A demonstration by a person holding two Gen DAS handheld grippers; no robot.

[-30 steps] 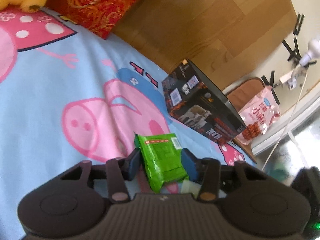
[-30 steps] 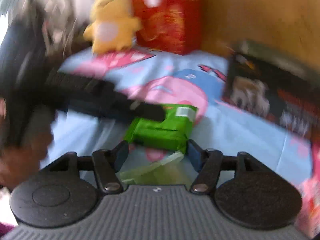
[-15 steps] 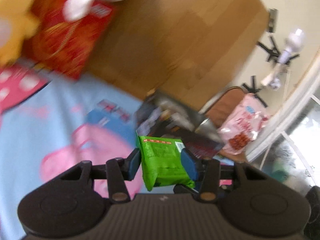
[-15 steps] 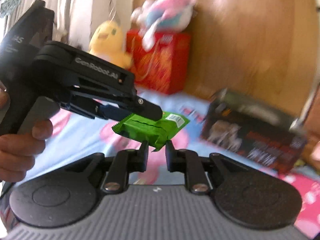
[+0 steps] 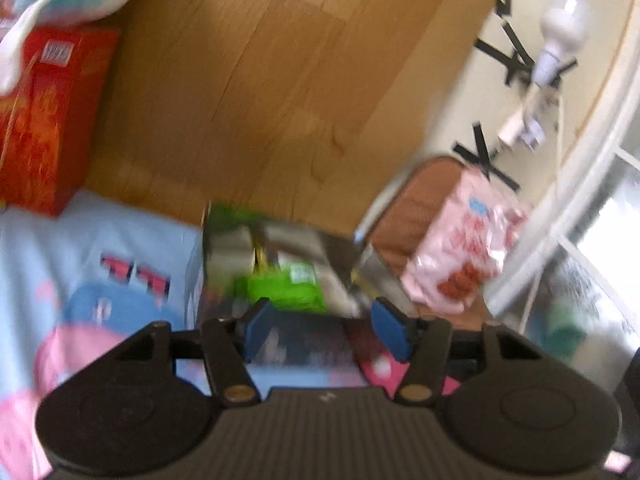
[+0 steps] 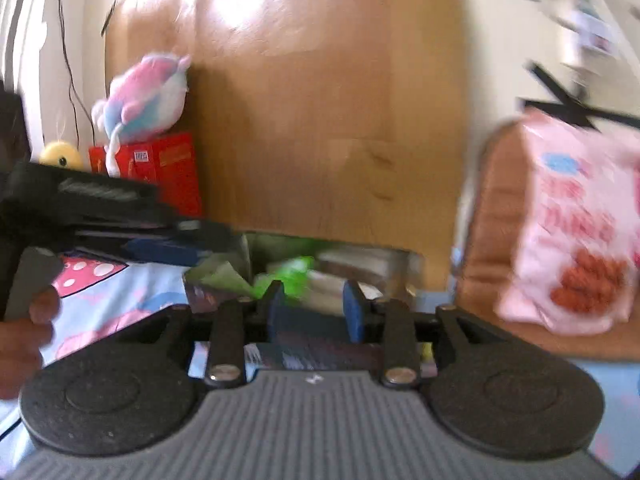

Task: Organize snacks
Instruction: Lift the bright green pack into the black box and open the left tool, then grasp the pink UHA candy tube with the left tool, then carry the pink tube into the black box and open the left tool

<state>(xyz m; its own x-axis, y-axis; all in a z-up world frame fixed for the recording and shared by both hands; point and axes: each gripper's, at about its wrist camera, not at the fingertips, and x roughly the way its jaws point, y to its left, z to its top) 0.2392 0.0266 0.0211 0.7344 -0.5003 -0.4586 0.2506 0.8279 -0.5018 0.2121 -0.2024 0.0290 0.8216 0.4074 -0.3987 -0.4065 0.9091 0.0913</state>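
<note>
The green snack packet (image 5: 282,286) lies inside the open dark snack box (image 5: 280,332), among other blurred packets. My left gripper (image 5: 326,330) is open and empty, just above the box's near wall. In the right wrist view the green packet (image 6: 294,274) shows in the box (image 6: 320,344) too. My right gripper (image 6: 314,310) is open and empty over the box. The left gripper's body (image 6: 100,208) reaches in from the left, held by a hand. Both views are blurred by motion.
A pink snack bag (image 5: 460,248) leans on a brown chair (image 5: 416,208) to the right of the box. A red gift box (image 5: 44,120) with a plush toy (image 6: 144,96) stands at the back left. A wooden headboard (image 5: 260,80) rises behind the blue cartoon bedsheet (image 5: 100,264).
The left gripper carried the green packet from the sheet to the box, opened and let it go into the box. The right gripper, nearly shut half a second ago, has opened.
</note>
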